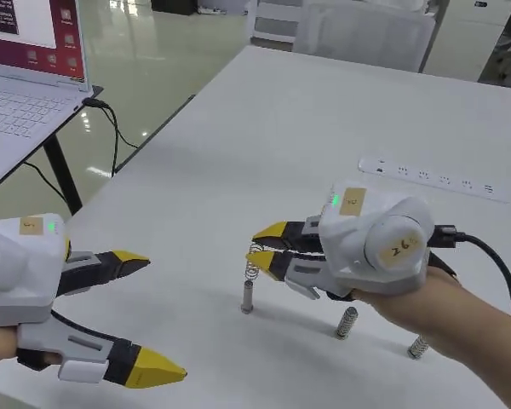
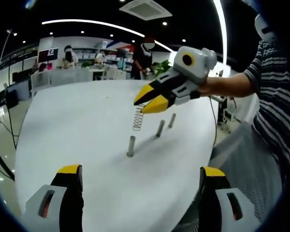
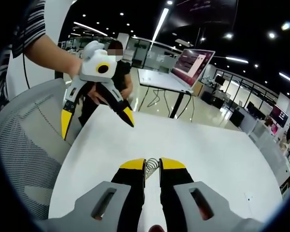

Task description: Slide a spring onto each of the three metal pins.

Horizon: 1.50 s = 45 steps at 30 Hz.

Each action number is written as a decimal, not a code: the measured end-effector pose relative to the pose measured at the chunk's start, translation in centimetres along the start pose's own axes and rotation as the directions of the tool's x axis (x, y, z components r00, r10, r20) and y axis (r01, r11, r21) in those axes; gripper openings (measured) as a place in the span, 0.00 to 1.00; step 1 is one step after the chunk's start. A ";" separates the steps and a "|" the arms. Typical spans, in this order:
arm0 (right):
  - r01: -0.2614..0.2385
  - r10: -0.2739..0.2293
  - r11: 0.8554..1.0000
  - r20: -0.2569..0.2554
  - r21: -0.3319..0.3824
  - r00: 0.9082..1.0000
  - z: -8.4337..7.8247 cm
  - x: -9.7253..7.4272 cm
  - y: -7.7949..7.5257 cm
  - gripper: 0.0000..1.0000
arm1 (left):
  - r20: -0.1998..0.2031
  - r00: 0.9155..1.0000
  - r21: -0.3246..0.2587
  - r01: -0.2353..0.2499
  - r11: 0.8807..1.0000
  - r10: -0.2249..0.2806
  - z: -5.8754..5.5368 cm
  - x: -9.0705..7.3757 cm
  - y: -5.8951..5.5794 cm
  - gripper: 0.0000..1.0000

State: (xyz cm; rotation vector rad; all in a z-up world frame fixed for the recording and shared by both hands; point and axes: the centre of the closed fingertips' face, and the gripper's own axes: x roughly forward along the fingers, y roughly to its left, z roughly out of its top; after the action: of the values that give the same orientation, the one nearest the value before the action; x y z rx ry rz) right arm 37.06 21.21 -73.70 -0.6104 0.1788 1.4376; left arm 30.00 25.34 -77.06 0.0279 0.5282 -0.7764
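The right gripper [image 1: 264, 249] clamps the spring [image 1: 252, 269] by its top coils — light, bendy, likely to sway over the bare pin [image 1: 247, 298]; left gripper [image 1: 157, 315] spread wide.

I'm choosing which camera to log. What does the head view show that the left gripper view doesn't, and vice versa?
Head view adds the laptop, the power strip, and a clear look at two spring-fitted pins. Left gripper view adds a striped sleeve and people at distant desks. Both show the right gripper holding a spring above the bare pin, with the left gripper open.
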 end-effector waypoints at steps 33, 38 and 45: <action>-0.002 0.003 0.999 -0.045 0.037 0.999 -2.1 1.4 0.3 0.08 | 0.001 1.000 -0.010 -0.008 1.000 0.008 -0.3 -0.2 -0.1 0.96; -0.005 0.007 0.999 -0.061 0.036 0.998 -2.7 2.0 0.7 0.08 | 0.001 1.000 -0.014 -0.011 1.000 0.011 -0.5 -0.1 -0.2 0.95; -0.014 0.015 1.000 -0.102 0.016 0.995 -4.1 3.1 1.4 0.08 | 0.003 1.000 -0.019 -0.007 1.000 0.007 -0.6 0.2 -0.5 0.95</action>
State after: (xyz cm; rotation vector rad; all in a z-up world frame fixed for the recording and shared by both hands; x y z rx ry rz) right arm 37.20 21.96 -78.98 -0.6720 0.2746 1.4190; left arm 29.54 25.01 -77.60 0.0108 0.5325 -0.7640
